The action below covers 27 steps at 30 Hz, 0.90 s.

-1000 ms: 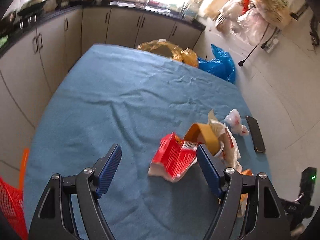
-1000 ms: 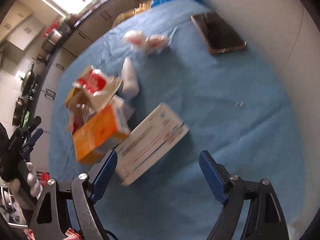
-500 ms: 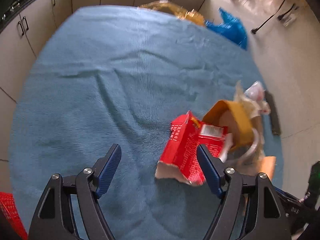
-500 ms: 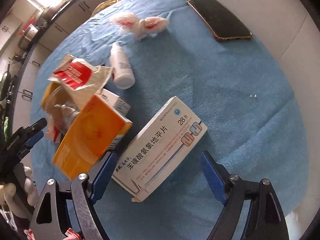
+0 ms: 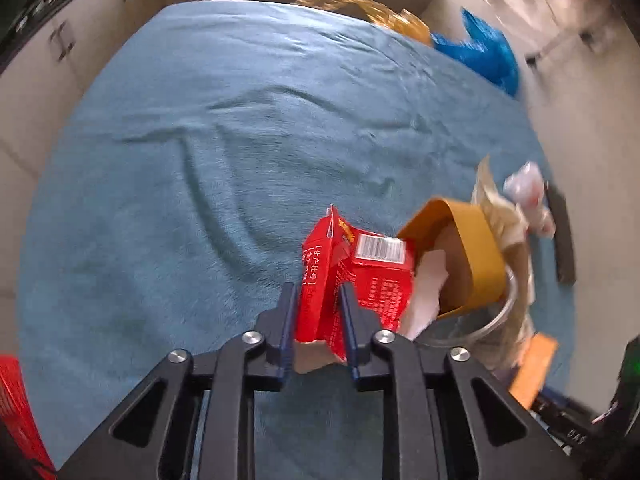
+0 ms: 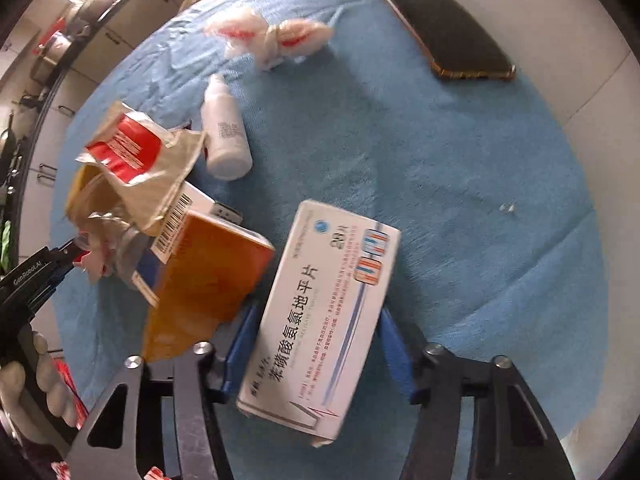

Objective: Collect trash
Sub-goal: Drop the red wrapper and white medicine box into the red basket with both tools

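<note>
My left gripper [image 5: 318,296] points down at the blue cloth, its jaws closing, both pads pressed on the near end of a torn red carton [image 5: 360,276]. A brown paper sleeve [image 5: 468,256] and crumpled wrappers lie against the carton's right side. In the right wrist view my right gripper [image 6: 316,340] is closing on a white medicine box [image 6: 332,296], a blue pad against each long side. An orange box [image 6: 208,280] leans at the white box's left, beside a torn red and silver packet [image 6: 132,152].
A white bottle [image 6: 226,136], crumpled tissues [image 6: 276,36] and a black phone [image 6: 448,32] lie farther back on the cloth. A red basket [image 5: 16,400] sits low at the left. Yellow [image 5: 372,12] and blue bags [image 5: 480,56] lie past the table's far edge.
Both grippers came down to the trash and narrowed from wide open. The left one took hold of the red carton. The white box turned in line with the right pads.
</note>
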Available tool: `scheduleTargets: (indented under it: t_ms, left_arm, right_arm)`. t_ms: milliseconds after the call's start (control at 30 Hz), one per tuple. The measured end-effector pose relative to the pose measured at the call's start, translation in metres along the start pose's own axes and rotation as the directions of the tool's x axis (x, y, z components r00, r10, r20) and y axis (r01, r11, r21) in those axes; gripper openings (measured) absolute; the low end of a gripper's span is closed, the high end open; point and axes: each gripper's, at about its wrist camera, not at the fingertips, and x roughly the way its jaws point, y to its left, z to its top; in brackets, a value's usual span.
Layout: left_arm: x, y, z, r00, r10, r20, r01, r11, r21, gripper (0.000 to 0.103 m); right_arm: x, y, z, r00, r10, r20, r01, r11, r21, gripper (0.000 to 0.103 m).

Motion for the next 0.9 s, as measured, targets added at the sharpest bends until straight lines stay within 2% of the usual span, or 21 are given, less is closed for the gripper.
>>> scheduleTargets:
  t_ms: [133,300,433,533,633,700,733,900]
  left_arm:
    - [-0.034,0.021,-0.014,0.999,-0.014,0.044,0.019,0.993,-0.113,0.013]
    - [-0.071,0.040,-0.039,0.995,0.026,0.099,-0.008,0.985,-0.173,0.013]
    - [-0.103,0.056,-0.068,0.988,0.070,0.138,-0.037,0.973,-0.229,0.013]
    - [-0.126,0.070,-0.093,0.981,0.106,0.164,-0.056,0.958,-0.282,0.013]
    - [-0.148,0.087,-0.119,0.973,0.145,0.180,-0.077,0.937,-0.342,0.013]
    - [-0.162,0.101,-0.137,0.965,0.179,0.190,-0.094,0.918,-0.386,0.013]
    - [-0.171,0.111,-0.146,0.959,0.203,0.197,-0.107,0.905,-0.411,0.013]
    - [-0.209,0.169,-0.190,0.929,0.305,0.208,-0.159,0.840,-0.519,0.013]
  right_arm:
    - [-0.033,-0.014,0.002,0.999,0.008,0.047,-0.006,0.999,-0.032,0.061]
    - [-0.066,-0.022,0.011,0.993,0.041,0.107,-0.032,0.995,-0.091,0.061]
    - [-0.083,-0.002,0.015,0.987,0.084,0.139,-0.056,0.979,-0.195,0.061]
    - [-0.086,0.025,0.012,0.981,0.145,0.129,-0.100,0.947,-0.305,0.061]
    - [-0.081,0.063,0.001,0.975,0.203,0.085,-0.149,0.895,-0.421,0.061]
    - [-0.075,0.098,-0.011,0.969,0.243,0.035,-0.193,0.842,-0.504,0.061]
    - [-0.070,0.110,-0.015,0.967,0.252,0.021,-0.204,0.825,-0.526,0.061]
    - [-0.051,0.207,-0.054,0.938,0.326,-0.115,-0.319,0.689,-0.651,0.061]
